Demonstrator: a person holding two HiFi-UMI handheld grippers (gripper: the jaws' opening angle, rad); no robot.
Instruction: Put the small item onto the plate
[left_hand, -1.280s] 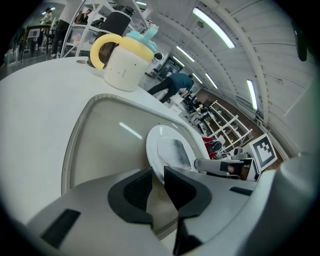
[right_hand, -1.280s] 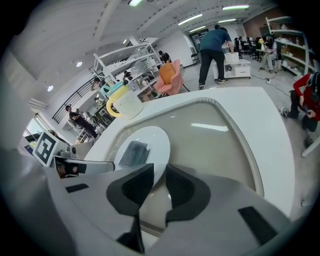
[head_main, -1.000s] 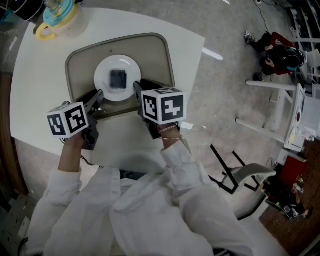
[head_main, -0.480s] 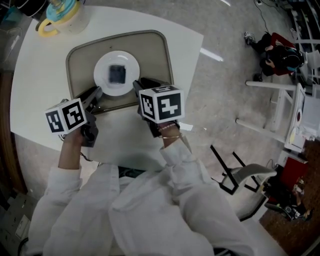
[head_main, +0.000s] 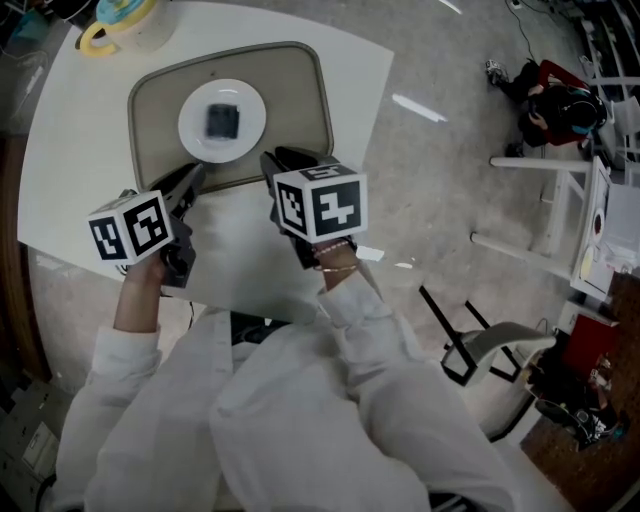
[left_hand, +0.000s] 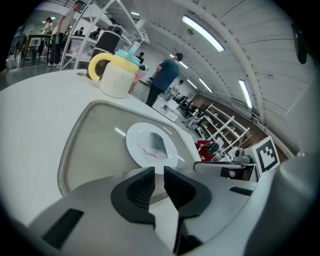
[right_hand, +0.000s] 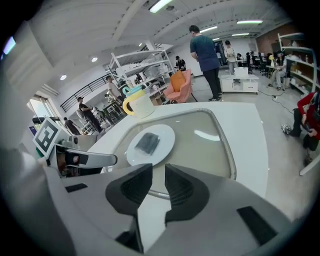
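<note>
The small dark grey item (head_main: 221, 121) lies flat in the middle of the white plate (head_main: 190, 135), which sits on a beige tray (head_main: 295, 100). Both grippers hover at the tray's near edge, short of the plate. My left gripper (head_main: 190, 180) has its jaws narrowly apart with nothing between them. My right gripper (head_main: 272, 162) is also empty; its jaws have just been opening and stand a little apart. In the left gripper view the item (left_hand: 157, 145) and plate (left_hand: 135, 150) lie beyond my left gripper (left_hand: 159, 172). The right gripper view shows the item (right_hand: 148, 142) beyond my right gripper (right_hand: 159, 170).
A cream mug with a yellow handle and teal lid (head_main: 120, 25) stands at the white table's (head_main: 80, 150) far left corner, behind the tray. The table's right edge drops to the floor. A seated person (head_main: 560, 105) and a chair (head_main: 480, 350) are off to the right.
Both grippers have drawn back from the plate toward the tray's near edge. The item stays on the plate. The right jaws opened slightly.
</note>
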